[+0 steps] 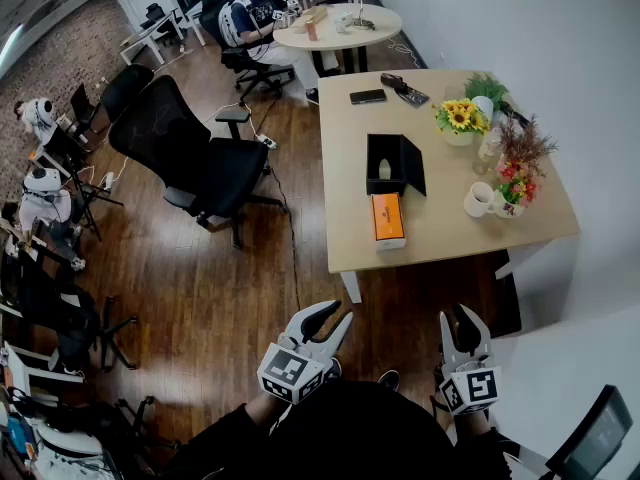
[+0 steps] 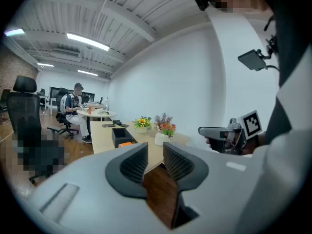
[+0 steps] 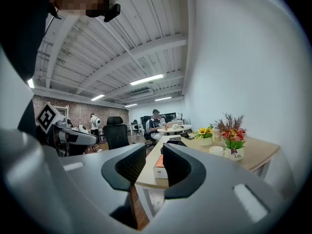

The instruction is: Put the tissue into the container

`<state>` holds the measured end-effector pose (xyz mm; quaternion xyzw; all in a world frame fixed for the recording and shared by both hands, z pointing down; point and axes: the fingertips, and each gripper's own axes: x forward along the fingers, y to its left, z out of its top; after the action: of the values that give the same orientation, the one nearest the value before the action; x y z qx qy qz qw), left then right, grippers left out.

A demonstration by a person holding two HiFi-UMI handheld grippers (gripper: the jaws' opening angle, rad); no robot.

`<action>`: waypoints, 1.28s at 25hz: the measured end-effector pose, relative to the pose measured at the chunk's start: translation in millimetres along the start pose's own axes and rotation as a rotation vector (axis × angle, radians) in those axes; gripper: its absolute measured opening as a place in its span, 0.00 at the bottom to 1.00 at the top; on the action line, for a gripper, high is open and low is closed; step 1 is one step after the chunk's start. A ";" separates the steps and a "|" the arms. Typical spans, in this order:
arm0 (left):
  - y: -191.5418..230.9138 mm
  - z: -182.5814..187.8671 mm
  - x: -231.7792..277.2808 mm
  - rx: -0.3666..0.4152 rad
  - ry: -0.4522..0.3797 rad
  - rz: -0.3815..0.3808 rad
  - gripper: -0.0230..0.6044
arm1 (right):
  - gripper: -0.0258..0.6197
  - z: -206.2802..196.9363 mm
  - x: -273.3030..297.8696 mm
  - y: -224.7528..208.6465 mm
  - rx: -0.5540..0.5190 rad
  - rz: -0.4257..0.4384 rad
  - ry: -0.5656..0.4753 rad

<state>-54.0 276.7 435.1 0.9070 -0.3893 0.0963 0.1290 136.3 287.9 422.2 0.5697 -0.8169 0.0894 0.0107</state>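
Left gripper [image 1: 336,314]: jaws closed, nothing held. Right gripper [image 1: 463,322]: jaws partly apart, empty. Both sit low by the body, well apart from the table [image 1: 445,236]. Orange tissue box [image 1: 387,218] lies on the table at 12 o'clock from the grippers. Black container [image 1: 393,163] is just beside it, at the box's 12 o'clock.

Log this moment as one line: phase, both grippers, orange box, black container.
phase: pre-approach | left gripper: shut, empty | right gripper: slightly apart, empty | orange box: on table, untouched | black container: just beyond box
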 end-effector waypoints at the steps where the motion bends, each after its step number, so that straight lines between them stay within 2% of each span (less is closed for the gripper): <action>1: 1.3 3.1 4.4 0.013 -0.008 0.009 0.16 | 0.21 -1.2 1.5 -4.4 0.004 0.007 0.004; 5: 4.5 12.0 21.4 0.053 -0.030 0.042 0.16 | 0.21 -10.7 7.7 -20.1 0.013 0.043 0.035; 9: 7.3 11.7 40.3 0.066 -0.006 0.060 0.16 | 0.21 -32.5 20.7 -36.6 0.032 0.064 0.104; 15: 35.0 0.8 66.1 0.038 0.042 0.061 0.16 | 0.19 -57.3 63.6 -67.6 0.173 0.005 0.190; 20: 88.5 -8.1 99.2 0.015 0.073 0.059 0.16 | 0.19 -69.0 116.2 -81.3 0.207 -0.049 0.248; 22: 109.7 -5.8 116.8 -0.006 0.074 0.033 0.16 | 0.19 -67.9 139.4 -83.4 0.196 -0.067 0.266; 26: 134.8 -7.3 152.4 -0.054 0.113 -0.081 0.17 | 0.19 -63.0 183.7 -86.3 0.151 -0.103 0.318; 29: 145.1 -17.2 174.1 -0.107 0.179 -0.180 0.31 | 0.19 -67.2 209.8 -85.9 0.141 -0.124 0.366; 32: 154.3 -27.7 191.0 -0.137 0.234 -0.250 0.40 | 0.19 -76.7 232.0 -79.5 0.146 -0.102 0.425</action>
<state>-39.3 52.7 538.5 0.9199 -0.2616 0.1576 0.2458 122.7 58.0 536.0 0.5778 -0.7579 0.2656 0.1456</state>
